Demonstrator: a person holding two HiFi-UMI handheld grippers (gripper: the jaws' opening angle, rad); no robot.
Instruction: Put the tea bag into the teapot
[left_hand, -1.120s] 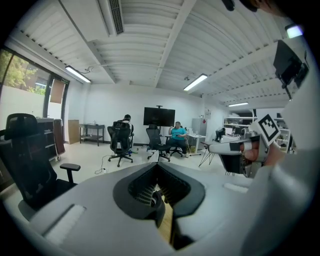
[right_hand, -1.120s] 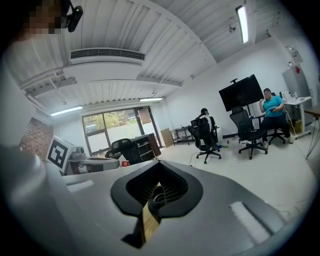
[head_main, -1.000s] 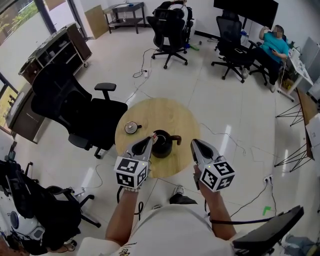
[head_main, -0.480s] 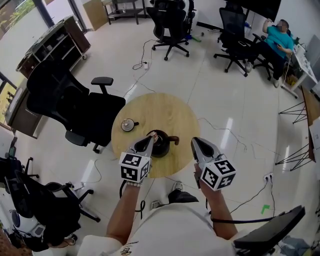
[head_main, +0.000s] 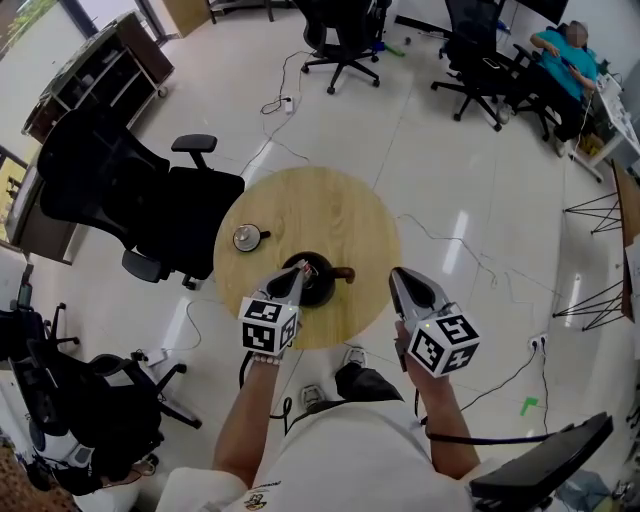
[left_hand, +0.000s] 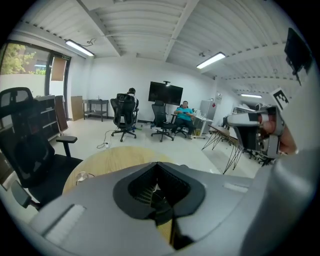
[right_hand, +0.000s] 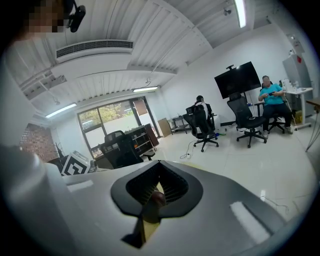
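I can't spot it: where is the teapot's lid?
In the head view the lid lies on the round table's left part, apart from the dark teapot.

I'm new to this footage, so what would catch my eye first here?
A round wooden table in the middle of an office floor, with an open black teapot near the person's side. The left gripper hovers over the pot, pinching a small white scrap, apparently the tea bag.
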